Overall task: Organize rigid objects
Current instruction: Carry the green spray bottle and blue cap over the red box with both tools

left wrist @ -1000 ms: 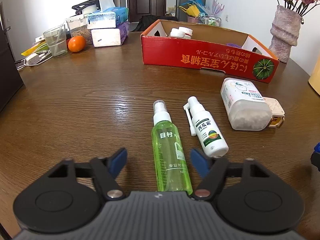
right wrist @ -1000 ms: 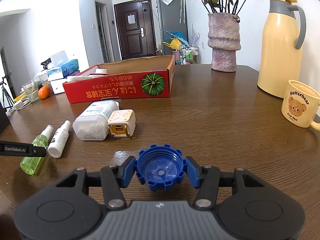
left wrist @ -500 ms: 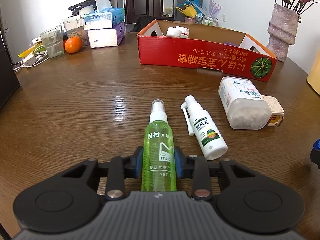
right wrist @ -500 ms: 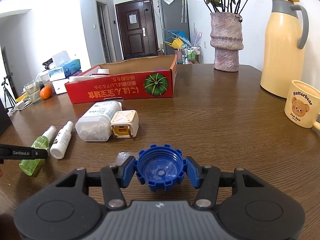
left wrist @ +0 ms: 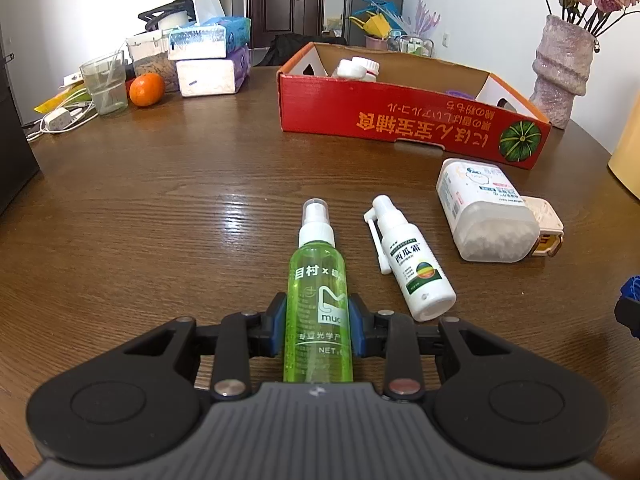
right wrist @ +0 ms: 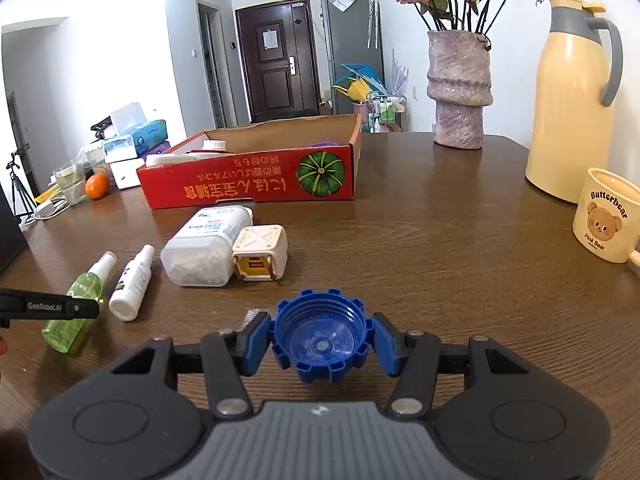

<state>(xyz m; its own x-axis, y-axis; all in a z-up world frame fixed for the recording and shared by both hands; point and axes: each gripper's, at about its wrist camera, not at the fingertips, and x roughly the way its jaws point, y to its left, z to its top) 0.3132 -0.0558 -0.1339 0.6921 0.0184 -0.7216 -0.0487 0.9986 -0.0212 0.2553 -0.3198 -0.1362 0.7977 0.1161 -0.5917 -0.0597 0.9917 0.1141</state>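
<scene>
with the left claw (left wrist: 317, 330) pinching the green spray bottle (left wrist: 318, 304) lying on the counter (left wrist: 168, 208) and the right claw (right wrist: 320, 345) clamping a blue cap (right wrist: 320, 340), the next step is likely lifting both toward the red box (left wrist: 400, 114).

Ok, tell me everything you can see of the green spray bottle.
The translucent green plastic spray bottle has a white pump collar under a clear cap, with white print and a pale logo on its body. It lies on its side on the brown wooden table, nozzle pointing away from the camera. The left tongs are shut on its lower body, a blue pad pressing each side. A white plastic spray bottle lies just beside it, not touching.
</scene>
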